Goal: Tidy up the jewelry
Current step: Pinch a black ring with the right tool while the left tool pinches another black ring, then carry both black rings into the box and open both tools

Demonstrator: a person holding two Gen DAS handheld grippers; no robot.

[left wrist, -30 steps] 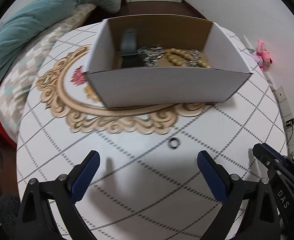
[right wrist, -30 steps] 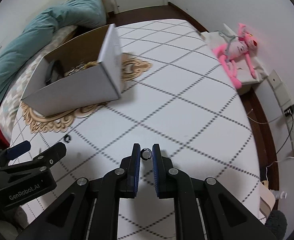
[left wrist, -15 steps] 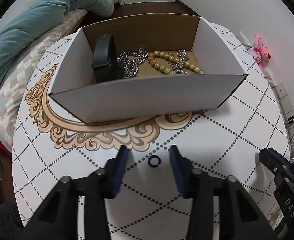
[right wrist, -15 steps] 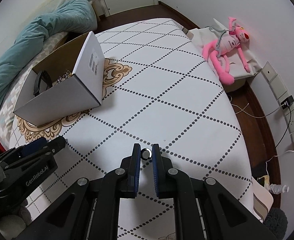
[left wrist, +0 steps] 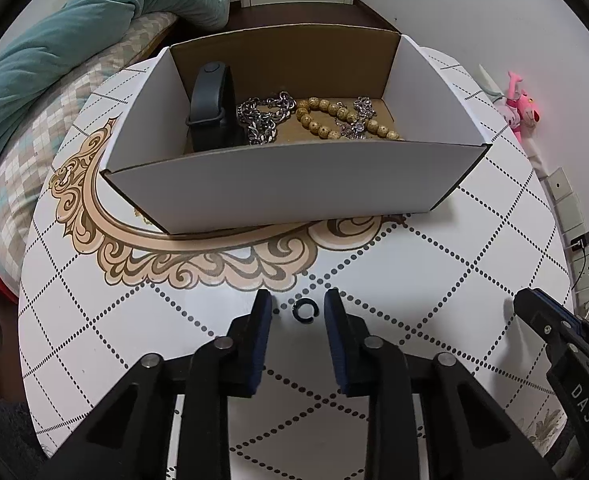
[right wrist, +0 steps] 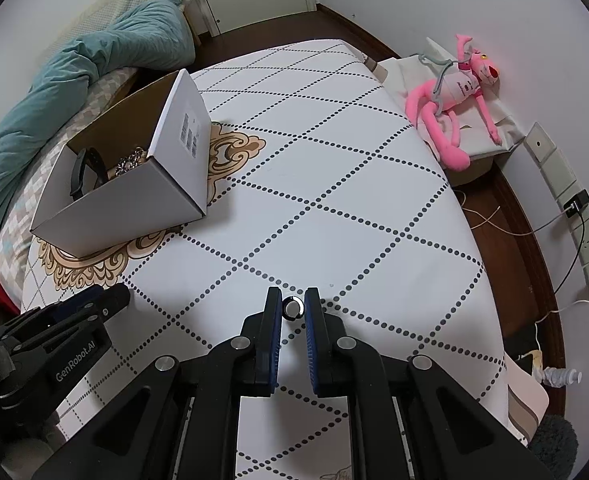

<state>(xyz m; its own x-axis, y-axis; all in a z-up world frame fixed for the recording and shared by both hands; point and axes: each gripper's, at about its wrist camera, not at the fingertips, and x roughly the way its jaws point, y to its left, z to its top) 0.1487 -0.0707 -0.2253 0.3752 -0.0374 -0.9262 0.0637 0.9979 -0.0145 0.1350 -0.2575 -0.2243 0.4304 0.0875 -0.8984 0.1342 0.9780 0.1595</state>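
Observation:
A small dark open ring [left wrist: 305, 311] lies on the white table between the fingertips of my left gripper [left wrist: 298, 309], whose jaws stand partly closed a little apart from it on each side. My right gripper [right wrist: 293, 307] is shut on a silver ring [right wrist: 292, 308] and holds it above the table. A white cardboard box [left wrist: 294, 188] stands beyond the left gripper; it holds a black band [left wrist: 210, 108], a silver chain [left wrist: 264, 116] and a wooden bead bracelet [left wrist: 330, 118]. The box also shows in the right wrist view [right wrist: 134, 200].
The table [right wrist: 354, 208] has a dotted diamond pattern and a tan ornament [left wrist: 198, 256]. A bed with a teal duvet [left wrist: 74, 40] lies left. A pink plush toy [right wrist: 450, 100] lies on a stand at right. Wall sockets and cables [right wrist: 574, 208] are at far right.
My left gripper moved forward over the dark ring and its jaws narrowed from wide open to close around it. My right gripper kept its hold on the silver ring and shifted slightly.

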